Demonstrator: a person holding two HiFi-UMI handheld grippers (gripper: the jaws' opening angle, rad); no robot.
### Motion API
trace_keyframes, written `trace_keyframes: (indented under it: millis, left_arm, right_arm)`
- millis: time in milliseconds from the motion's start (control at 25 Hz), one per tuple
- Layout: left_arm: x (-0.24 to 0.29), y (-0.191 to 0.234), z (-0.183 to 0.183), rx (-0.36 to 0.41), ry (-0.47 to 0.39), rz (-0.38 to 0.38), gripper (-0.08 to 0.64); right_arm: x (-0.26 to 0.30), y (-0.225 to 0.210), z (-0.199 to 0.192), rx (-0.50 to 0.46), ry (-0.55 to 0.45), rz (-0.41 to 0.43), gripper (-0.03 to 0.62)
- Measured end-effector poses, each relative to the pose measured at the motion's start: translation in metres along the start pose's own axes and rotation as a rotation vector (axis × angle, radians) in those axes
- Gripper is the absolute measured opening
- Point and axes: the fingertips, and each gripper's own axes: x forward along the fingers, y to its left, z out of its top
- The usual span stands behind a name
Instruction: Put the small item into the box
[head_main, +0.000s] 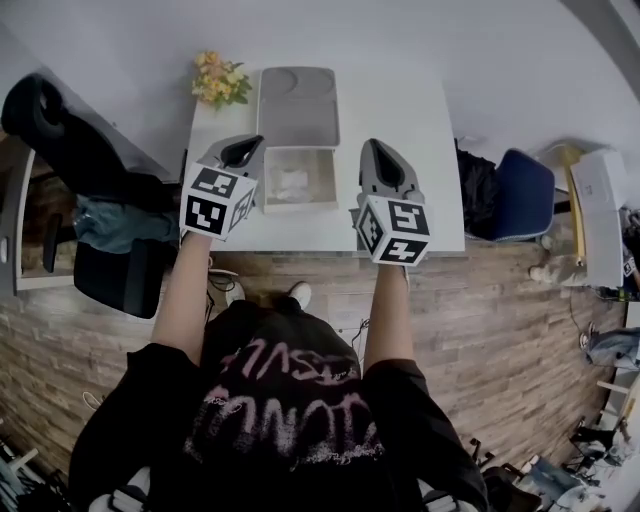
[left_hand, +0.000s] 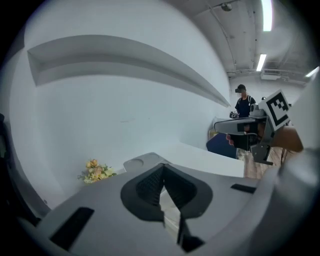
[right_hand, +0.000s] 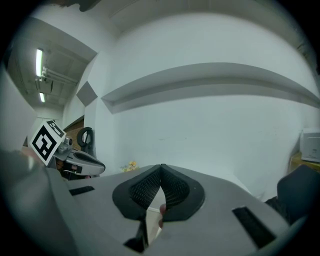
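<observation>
An open pale box (head_main: 298, 180) stands on the white table (head_main: 430, 150), and its lid (head_main: 297, 105) lies flat behind it. Something whitish lies inside the box; I cannot make out what it is. My left gripper (head_main: 240, 152) hovers just left of the box, shut and empty; its pads meet at the tips (left_hand: 163, 167). My right gripper (head_main: 385, 165) hangs just right of the box, shut, and its pads touch at the tips (right_hand: 160, 169). A small pinkish patch shows low in the gap behind the right pads; I cannot tell what that is.
Yellow flowers (head_main: 220, 80) sit at the table's back left corner. A black office chair (head_main: 60, 130) stands to the left and a blue chair (head_main: 525, 195) to the right. White boxes (head_main: 600, 200) are stacked at far right. A person (left_hand: 243, 102) stands far off.
</observation>
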Motion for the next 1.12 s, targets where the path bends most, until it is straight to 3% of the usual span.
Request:
trace_keyframes:
  millis: [520,1120]
  left_arm:
    - [-0.034,0.026,0.052,-0.081,-0.145,0.089,0.002]
    - [-0.051,0.029,0.067,-0.063,-0.223,0.144,0.0]
  right_arm:
    - [0.005,0.003,0.014,-0.022,-0.011,0.006,0.011]
    - [0.006,0.004,0.016,-0.028,-0.033,0.032,0.011]
